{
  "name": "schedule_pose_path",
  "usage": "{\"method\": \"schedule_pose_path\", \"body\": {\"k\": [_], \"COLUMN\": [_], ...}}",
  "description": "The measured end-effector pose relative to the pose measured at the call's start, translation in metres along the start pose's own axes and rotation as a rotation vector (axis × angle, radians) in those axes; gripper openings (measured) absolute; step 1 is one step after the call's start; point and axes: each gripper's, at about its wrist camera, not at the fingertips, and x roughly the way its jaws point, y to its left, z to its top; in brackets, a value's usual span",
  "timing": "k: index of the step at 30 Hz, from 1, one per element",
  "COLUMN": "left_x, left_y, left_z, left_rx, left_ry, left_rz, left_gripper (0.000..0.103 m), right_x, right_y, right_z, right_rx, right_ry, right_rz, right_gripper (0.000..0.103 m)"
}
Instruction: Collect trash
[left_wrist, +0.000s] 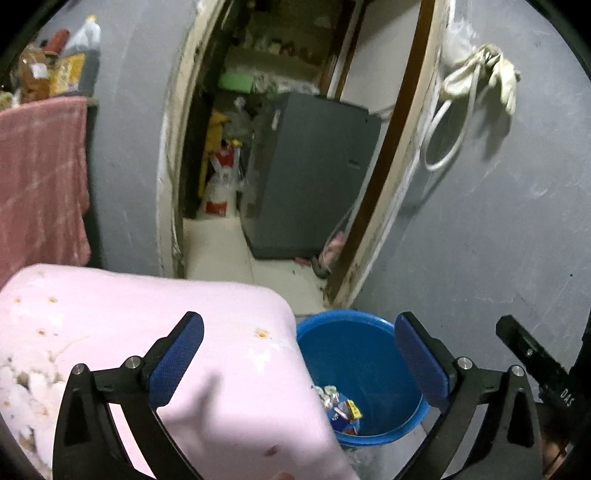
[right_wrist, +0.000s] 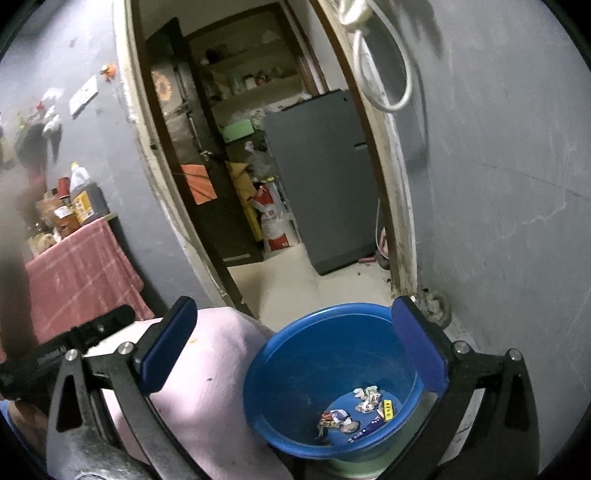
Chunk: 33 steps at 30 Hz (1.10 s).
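Clearly both tools hang empty: the left gripper (left_wrist: 299, 354) and the right gripper (right_wrist: 293, 341) each have their jaws spread wide, with nothing between the blue pads. The trash (right_wrist: 356, 411) lies at the bottom of the blue basin (right_wrist: 258, 384), which sits on the floor beside the corner of a pink cushion (left_wrist: 147, 317), close to the doorway.

To do the next pickup well, I would judge it best to lift both tools clear of the basin rim before turning away, so a finger does not catch the rim and tip it. Then scan the cushion and the floor for leftover scraps, approaching each one from above with the jaws already wide.

As for materials, the basin looks like smooth, glossy plastic, round with a flared rim, and probably light enough to slide if nudged. The trash is crumpled paper and small printed wrappers, one yellow, thin and easily squashed. The cushion has a soft, matte pink cover dotted with small orange marks; whether these are stains or a print is hard to tell in this blur. The gripper pads are flat and finely textured.
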Motion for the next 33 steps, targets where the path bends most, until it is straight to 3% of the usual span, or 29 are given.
{"method": "schedule_pose_path", "body": {"k": [10, 20, 33], "left_x": [-0.078, -0.135, -0.179], "left_y": [-0.005, 0.002, 0.013], "left_z": [-0.018, -0.064, -0.109], "left_rx": [0.079, 0.106, 0.104], "left_ry": [-0.125, -0.164, -0.192], "left_rz": [0.022, 0.061, 0.123], "left_gripper": [0.101, 0.101, 0.102], "right_x": [-0.069, -0.137, -0.179], "right_y": [0.035, 0.051, 0.07], "right_z": [-0.02, -0.048, -0.092], "right_rx": [-0.089, -0.151, -0.159], "right_ry": [-0.084, -0.167, -0.172], "right_rz": [-0.036, -0.06, -0.048], "right_gripper": [0.103, 0.103, 0.103]}}
